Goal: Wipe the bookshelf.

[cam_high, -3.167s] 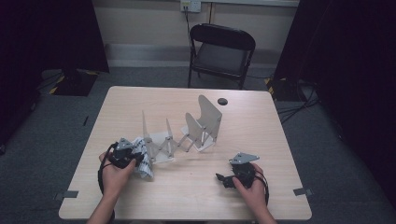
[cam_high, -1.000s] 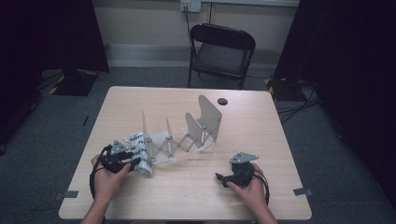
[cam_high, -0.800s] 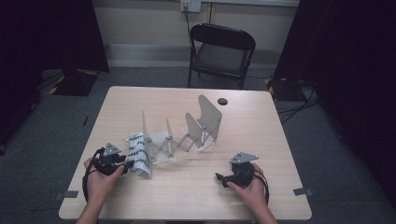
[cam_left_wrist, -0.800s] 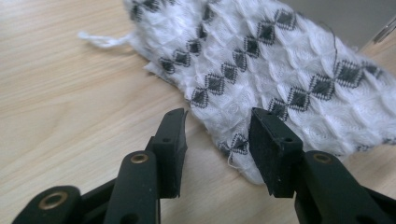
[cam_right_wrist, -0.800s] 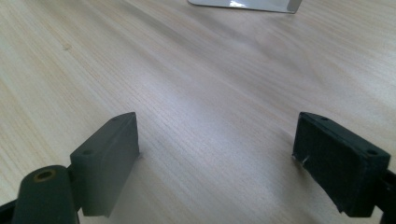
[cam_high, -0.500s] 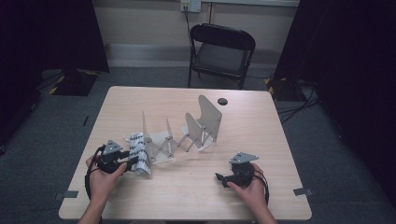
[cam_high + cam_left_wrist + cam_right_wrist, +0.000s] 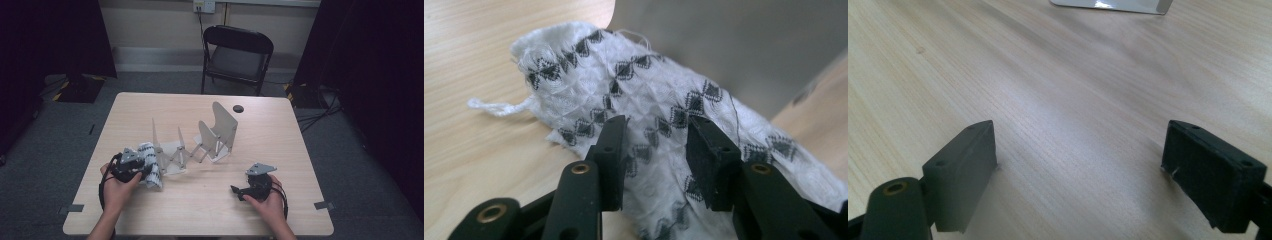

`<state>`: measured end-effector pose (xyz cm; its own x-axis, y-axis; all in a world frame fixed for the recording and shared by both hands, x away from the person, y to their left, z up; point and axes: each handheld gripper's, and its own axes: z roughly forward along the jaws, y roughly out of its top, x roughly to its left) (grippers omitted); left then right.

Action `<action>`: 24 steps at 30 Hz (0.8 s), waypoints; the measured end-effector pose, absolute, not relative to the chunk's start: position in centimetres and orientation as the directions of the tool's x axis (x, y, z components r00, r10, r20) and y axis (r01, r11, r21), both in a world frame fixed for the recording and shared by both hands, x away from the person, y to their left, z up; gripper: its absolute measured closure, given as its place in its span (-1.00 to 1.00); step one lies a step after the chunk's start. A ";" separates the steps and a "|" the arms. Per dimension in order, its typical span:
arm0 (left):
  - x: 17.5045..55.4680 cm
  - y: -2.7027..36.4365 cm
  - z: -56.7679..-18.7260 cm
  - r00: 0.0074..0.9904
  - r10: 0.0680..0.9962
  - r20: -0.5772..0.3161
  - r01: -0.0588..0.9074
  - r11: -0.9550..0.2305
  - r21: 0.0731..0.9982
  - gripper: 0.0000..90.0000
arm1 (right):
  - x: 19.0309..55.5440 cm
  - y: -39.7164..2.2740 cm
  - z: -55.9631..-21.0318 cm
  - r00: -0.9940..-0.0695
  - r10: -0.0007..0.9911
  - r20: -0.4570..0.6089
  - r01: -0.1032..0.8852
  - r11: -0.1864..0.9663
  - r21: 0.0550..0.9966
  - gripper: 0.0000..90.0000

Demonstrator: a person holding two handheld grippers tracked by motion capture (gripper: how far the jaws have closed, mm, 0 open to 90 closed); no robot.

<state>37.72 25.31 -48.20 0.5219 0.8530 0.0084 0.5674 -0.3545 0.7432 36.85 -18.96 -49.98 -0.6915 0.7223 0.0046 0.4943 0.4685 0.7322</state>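
Straddling a fold of the white woven cloth with black diamond pattern (image 7: pixel 664 130), the left gripper (image 7: pixel 655 145) has its two black jaws partly apart; they have just been closing, and cloth lies between them. Whether the pads (image 7: pixel 704 155) actually press the fabric I cannot tell in the left gripper view: a raised ridge of cloth fills the gap, with slack fabric on both outer sides.

Cloth position: bunched on the pale wooden table (image 7: pixel 469 55), a loose thread end trailing off to the left in that view. Its far edge lies against a grey flat plate (image 7: pixel 734 45), touching or just beside it.

High view: left gripper (image 7: pixel 142 172) near the table's front left, cloth (image 7: pixel 150 162) at the left end of the grey accordion-style rack of upright plates (image 7: pixel 200 145).

Right gripper (image 7: pixel 1080 165): jaws wide apart, nothing between them, bare tabletop (image 7: pixel 1048 75) below. High view puts it (image 7: pixel 240 192) near the front right, well apart from the cloth.

Farther out: small round black object (image 7: pixel 238 108) near the far table edge; black folding chair (image 7: pixel 235 50) beyond.
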 end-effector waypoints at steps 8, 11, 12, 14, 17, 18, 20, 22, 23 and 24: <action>36.6 27.6 -48.5 0.483 0.876 -0.008 0.593 -0.320 0.739 0.36 | 36.9 -19.0 -50.0 -0.692 0.722 0.005 0.495 0.468 0.732 -0.69; 36.2 27.9 -48.3 0.471 0.882 -0.016 0.591 -0.302 0.748 0.25 | 36.9 -18.9 -50.0 -0.694 0.720 0.004 0.493 0.470 0.732 -0.69; 36.1 27.9 -48.2 0.469 0.883 -0.013 0.586 -0.300 0.753 0.14 | 37.0 -18.9 -50.0 -0.694 0.720 0.005 0.493 0.470 0.732 -0.70; 35.9 28.0 -48.1 0.455 0.890 -0.020 0.582 -0.280 0.764 -0.04 | 37.0 -18.9 -50.0 -0.694 0.720 0.003 0.493 0.472 0.731 -0.69; 35.5 28.3 -47.9 0.456 0.890 -0.025 0.573 -0.272 0.773 -0.24 | 37.0 -18.9 -50.0 -0.694 0.720 0.003 0.493 0.472 0.731 -0.70; 35.4 28.4 -48.0 0.455 0.891 -0.015 0.568 -0.277 0.775 -0.27 | 37.0 -18.9 -50.0 -0.694 0.720 0.003 0.493 0.472 0.731 -0.69; 35.2 28.5 -48.1 0.451 0.892 -0.022 0.573 -0.270 0.774 -0.37 | 37.0 -18.9 -50.0 -0.694 0.720 0.003 0.493 0.472 0.731 -0.70; 35.0 28.6 -48.3 0.454 0.891 -0.027 0.567 -0.265 0.779 -0.42 | 37.0 -18.9 -50.0 -0.694 0.720 0.003 0.493 0.472 0.731 -0.69; 34.9 28.7 -48.4 0.453 0.891 -0.027 0.565 -0.264 0.781 -0.44 | 37.0 -18.9 -50.0 -0.694 0.720 0.003 0.493 0.472 0.731 -0.69; 34.8 28.8 -48.5 0.453 0.891 -0.030 0.565 -0.261 0.783 -0.47 | 37.0 -18.9 -50.0 -0.694 0.720 0.003 0.493 0.472 0.731 -0.69</action>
<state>34.78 28.77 -48.50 0.4529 0.8911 -0.0301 0.5653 -0.2609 0.7826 37.01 -18.91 -49.97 -0.6940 0.7200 0.0032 0.4929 0.4719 0.7310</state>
